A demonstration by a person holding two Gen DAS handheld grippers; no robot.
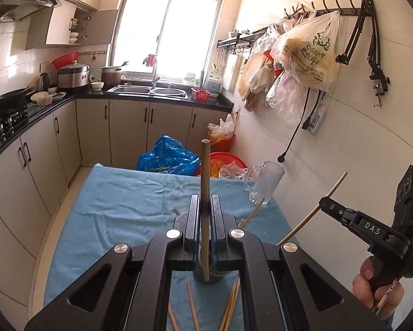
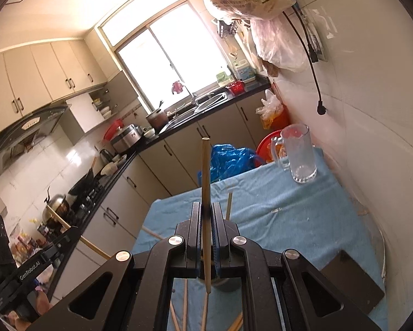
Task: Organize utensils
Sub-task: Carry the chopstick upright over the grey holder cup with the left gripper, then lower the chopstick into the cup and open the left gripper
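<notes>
In the left wrist view my left gripper (image 1: 205, 201) is shut on a wooden chopstick (image 1: 205, 165) that stands upright between its jaws, above the blue cloth (image 1: 118, 209). My right gripper (image 1: 324, 203) is at the right, gripping a paler chopstick (image 1: 303, 224) that slants across it. The right wrist view shows the right gripper (image 2: 205, 206) shut on that chopstick (image 2: 205, 171), also upright, and the left gripper (image 2: 73, 231) at the lower left. A clear glass mug (image 2: 299, 154) stands on the cloth's far right corner. Several loose chopsticks (image 1: 192, 303) lie below the jaws.
A dark round container (image 2: 228, 284) sits under the grippers. A flat black slab (image 2: 352, 278) lies on the cloth near the tiled wall (image 2: 372, 138). Past the table's far edge are a blue bag (image 1: 165, 157) and red basins (image 1: 228, 160). Cabinets (image 1: 27, 165) run along the left.
</notes>
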